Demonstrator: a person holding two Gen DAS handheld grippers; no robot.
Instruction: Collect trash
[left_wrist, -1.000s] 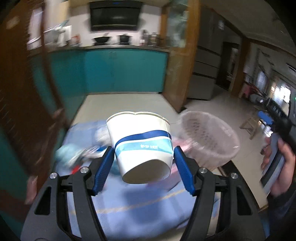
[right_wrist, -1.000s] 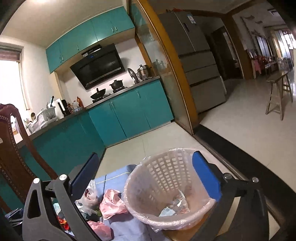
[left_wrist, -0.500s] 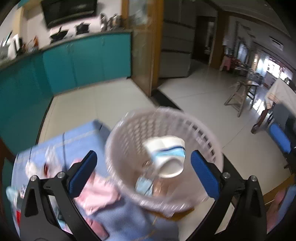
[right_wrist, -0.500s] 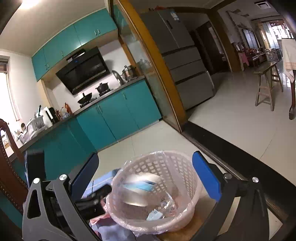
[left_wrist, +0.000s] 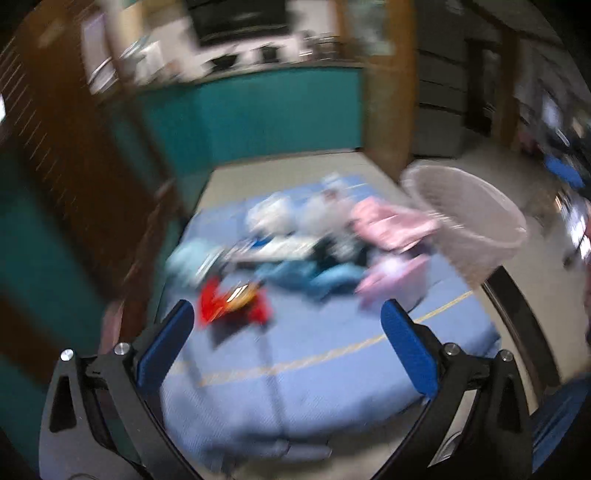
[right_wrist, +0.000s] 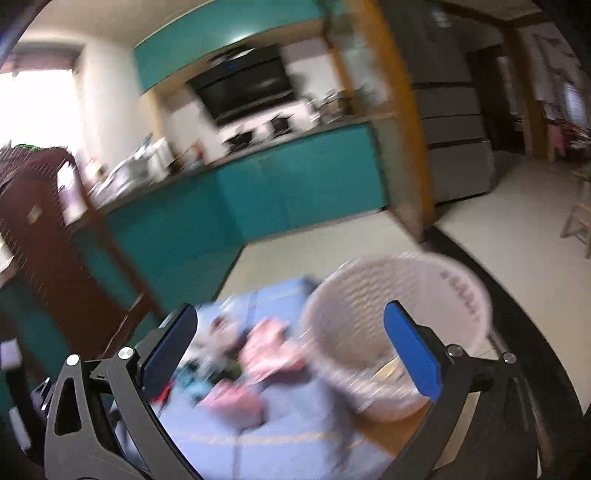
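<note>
Both views are motion-blurred. My left gripper (left_wrist: 286, 347) is open and empty above the blue cloth (left_wrist: 295, 376). Trash lies in a heap ahead of it: a red wrapper (left_wrist: 229, 302), blue pieces (left_wrist: 306, 275), white bags (left_wrist: 269, 216) and pink bags (left_wrist: 388, 221). The white lined basket (left_wrist: 472, 214) stands at the cloth's right edge. My right gripper (right_wrist: 288, 350) is open and empty, with the basket (right_wrist: 402, 314) ahead right and pink bags (right_wrist: 269, 350) between its fingers. The basket's contents are too blurred to make out.
A dark wooden chair (left_wrist: 74, 177) stands left of the table. Teal kitchen cabinets (left_wrist: 258, 114) line the back wall, with a wooden door frame (left_wrist: 388, 92) and a grey fridge (right_wrist: 454, 122) to the right. Pale tiled floor (right_wrist: 517, 206) lies beyond the table.
My left gripper let the paper cup go into the basket, then swung left and back over the trash heap. My right gripper has turned left, so the basket sits further right.
</note>
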